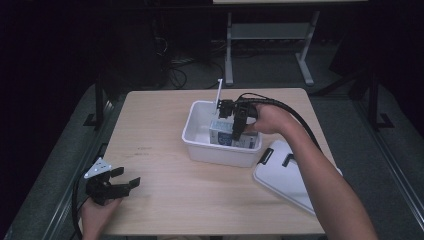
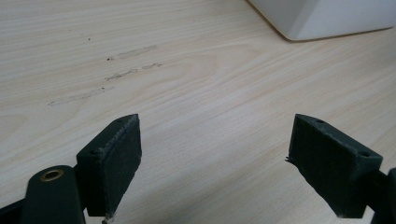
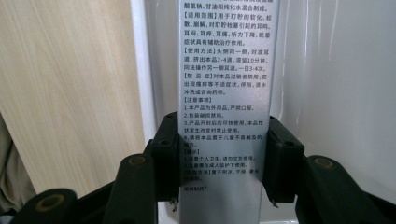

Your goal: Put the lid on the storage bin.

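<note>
white plastic bin [image 1: 200,142] stood near the middle of the pale wooden table [image 1: 165,120], with a box [image 1: 231,135] lying inside it, blue and white as seen from above. right gripper [image 1: 236,131] reached down into the bin from the person's right forearm [image 1: 320,175], and its jaws were clenched on the box. in the right gripper view the box [image 3: 223,93] appeared as a narrow silver face printed with black text, pinched from both sides by the two black pads [image 3: 168,154], with the bin's white wall [image 3: 336,84] behind it and the table's wood grain [image 3: 70,84] beyond the rim. a thin white stick [image 1: 219,91] rose just behind the bin's far rim. a white lid [image 1: 287,175] with two dark handles lay flat on the table just right of the bin, partly under the forearm.

left gripper [image 1: 129,186] was held low over the near left corner of the table, well apart from the bin, a grey plate [image 1: 98,168] on its top. its jaws stood wide and released, with nothing between them; in the left gripper view the pads [image 2: 122,161] framed bare wood, and a corner of the bin [image 2: 327,18] showed at the upper right. faint scuff marks [image 2: 130,63] crossed the wood ahead of it.
</note>
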`<state>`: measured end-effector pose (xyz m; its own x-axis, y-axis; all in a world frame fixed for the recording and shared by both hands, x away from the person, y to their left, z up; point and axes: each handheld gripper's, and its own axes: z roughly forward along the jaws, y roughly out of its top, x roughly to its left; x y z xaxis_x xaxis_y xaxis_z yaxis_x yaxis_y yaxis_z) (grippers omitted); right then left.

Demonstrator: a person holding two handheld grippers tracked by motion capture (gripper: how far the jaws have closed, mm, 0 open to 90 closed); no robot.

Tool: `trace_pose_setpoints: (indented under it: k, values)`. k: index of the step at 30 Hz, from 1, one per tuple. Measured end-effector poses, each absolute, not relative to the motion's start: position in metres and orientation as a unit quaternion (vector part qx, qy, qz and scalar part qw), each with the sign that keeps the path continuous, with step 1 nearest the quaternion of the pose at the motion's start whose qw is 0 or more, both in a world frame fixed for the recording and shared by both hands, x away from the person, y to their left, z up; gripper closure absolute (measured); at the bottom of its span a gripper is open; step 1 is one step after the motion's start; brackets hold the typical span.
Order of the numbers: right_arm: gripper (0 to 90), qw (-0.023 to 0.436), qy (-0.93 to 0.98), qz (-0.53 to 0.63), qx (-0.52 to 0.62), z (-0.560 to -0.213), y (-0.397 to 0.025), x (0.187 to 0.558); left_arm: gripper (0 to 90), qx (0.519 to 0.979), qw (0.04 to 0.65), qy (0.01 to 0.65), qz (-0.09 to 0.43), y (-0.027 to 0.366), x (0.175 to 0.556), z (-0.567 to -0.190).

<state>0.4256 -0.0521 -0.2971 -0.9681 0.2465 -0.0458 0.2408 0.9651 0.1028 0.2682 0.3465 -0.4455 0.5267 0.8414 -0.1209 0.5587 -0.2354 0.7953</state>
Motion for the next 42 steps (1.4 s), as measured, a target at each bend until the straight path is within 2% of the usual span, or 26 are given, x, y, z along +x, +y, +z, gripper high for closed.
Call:
trace_pose_setpoints:
  k: [42]
  values:
    - [55.0, 0.018, 0.991, 0.037, 0.125, -0.353, -0.05, 0.433, 16.4, 0.769, 0.417, 0.455, 0.169, 0.346, 0.268, -0.445]
